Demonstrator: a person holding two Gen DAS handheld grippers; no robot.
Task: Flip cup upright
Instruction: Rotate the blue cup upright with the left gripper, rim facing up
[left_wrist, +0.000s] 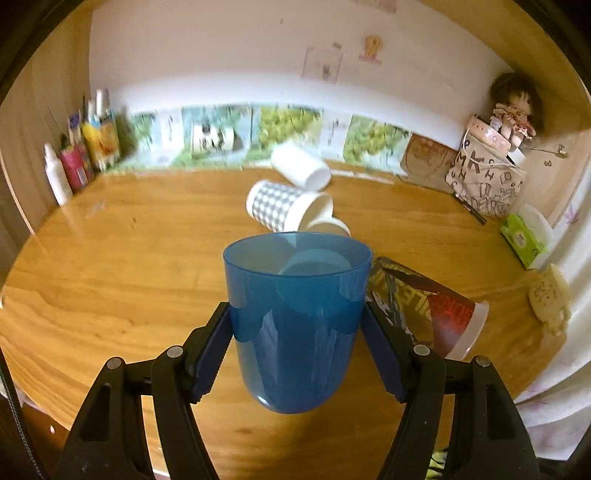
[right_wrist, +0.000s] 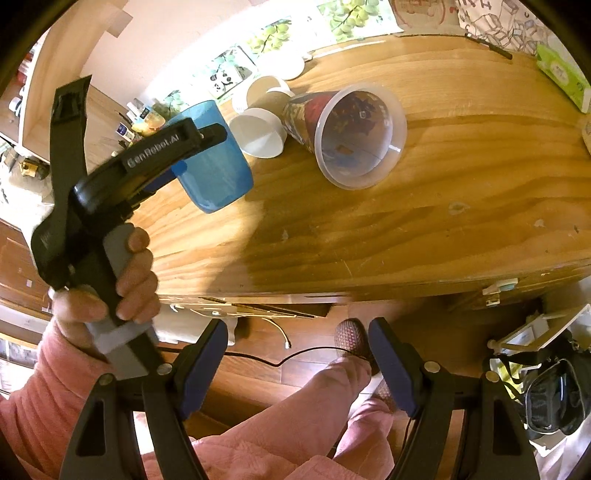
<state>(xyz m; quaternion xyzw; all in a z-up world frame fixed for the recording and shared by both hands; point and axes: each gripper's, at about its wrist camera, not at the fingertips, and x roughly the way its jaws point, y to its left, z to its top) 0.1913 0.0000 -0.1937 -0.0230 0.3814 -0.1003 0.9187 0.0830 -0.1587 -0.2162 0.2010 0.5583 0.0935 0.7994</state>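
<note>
The blue cup (left_wrist: 295, 321) hangs above the wooden table (left_wrist: 122, 258), mouth up and tipped a little, pinched across its lower body by the left gripper (left_wrist: 295, 350), whose two pads press its sides from left and right. In my judgement it only needs lowering and releasing. The rounded bottom is the worry: set down while tilted, or released too soon, it could rock over or slide on the smooth wood. Just right of the blue cup lies the printed cup (left_wrist: 428, 310) on its side, and beyond it the checked cup (left_wrist: 284, 210) and a white cup (left_wrist: 301, 166), so drifting right or forward risks a knock. Left of the blue cup the tabletop is bare; the near edge runs close beneath it. The right gripper (right_wrist: 297, 369) hangs below the table edge, fingers spread, holding nothing.
</note>
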